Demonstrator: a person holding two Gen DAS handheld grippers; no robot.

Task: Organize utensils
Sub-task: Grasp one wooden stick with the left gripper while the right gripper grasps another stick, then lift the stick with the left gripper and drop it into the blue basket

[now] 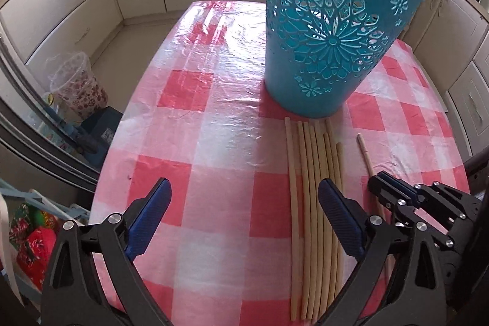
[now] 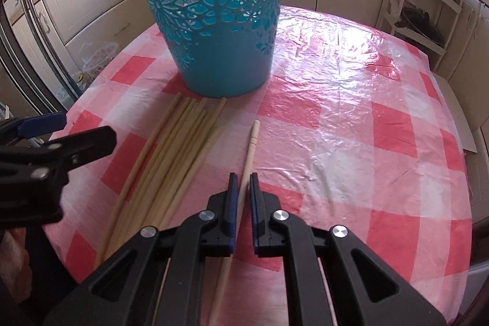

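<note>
Chopsticks [image 1: 314, 203] on checkered tablecloth [image 1: 195, 124]; right tongs [image 2: 243, 182] pinching single chopstick [image 2: 250, 142], left tongs [image 1: 244, 197] spread.

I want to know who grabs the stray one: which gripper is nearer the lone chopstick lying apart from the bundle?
Right. The right gripper straddles the lone chopstick, fingers nearly closed on it; the left gripper is open beside the bundle.
</note>
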